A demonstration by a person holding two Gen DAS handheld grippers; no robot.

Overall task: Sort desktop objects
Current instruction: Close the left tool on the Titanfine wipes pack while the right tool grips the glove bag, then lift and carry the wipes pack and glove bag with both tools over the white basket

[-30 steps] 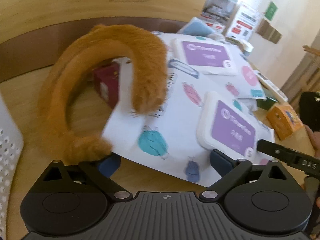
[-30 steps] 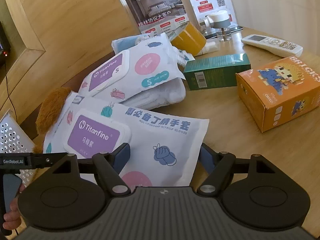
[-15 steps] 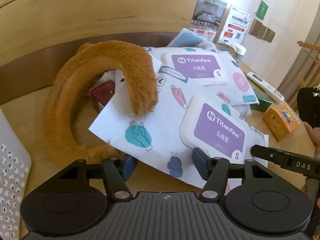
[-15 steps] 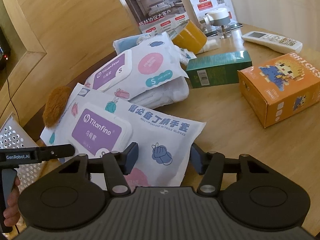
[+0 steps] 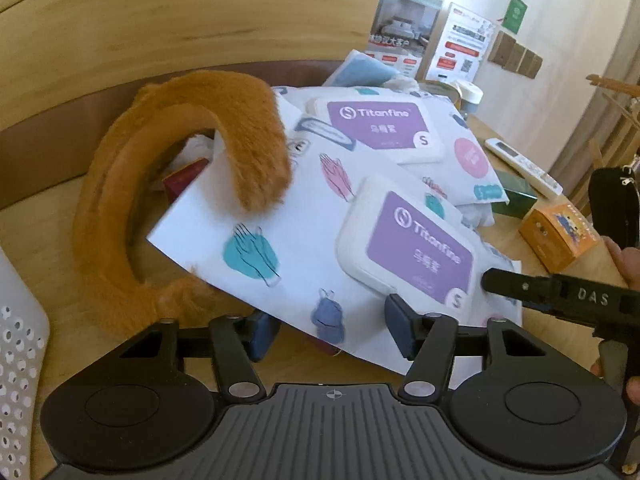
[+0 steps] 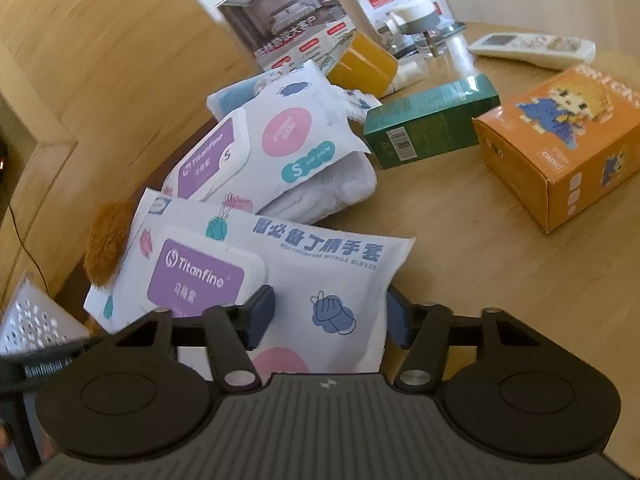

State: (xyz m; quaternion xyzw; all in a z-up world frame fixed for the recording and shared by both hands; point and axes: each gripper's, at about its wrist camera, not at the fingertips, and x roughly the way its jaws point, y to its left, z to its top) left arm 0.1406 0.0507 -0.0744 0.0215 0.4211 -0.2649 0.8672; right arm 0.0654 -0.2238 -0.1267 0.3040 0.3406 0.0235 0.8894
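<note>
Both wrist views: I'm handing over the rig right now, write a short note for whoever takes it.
Left hand-held gripper: open, straddling the near edge of the front glove pack, not clamped.
Right hand-held gripper: open, fingers on either side of that pack's other end.
The furry headband lies partly on the pack; the second glove pack sits behind, with the green box and orange box beside it. The perforated white basket is at left.
Done: nothing visibly sorted. Left: everything.
</note>
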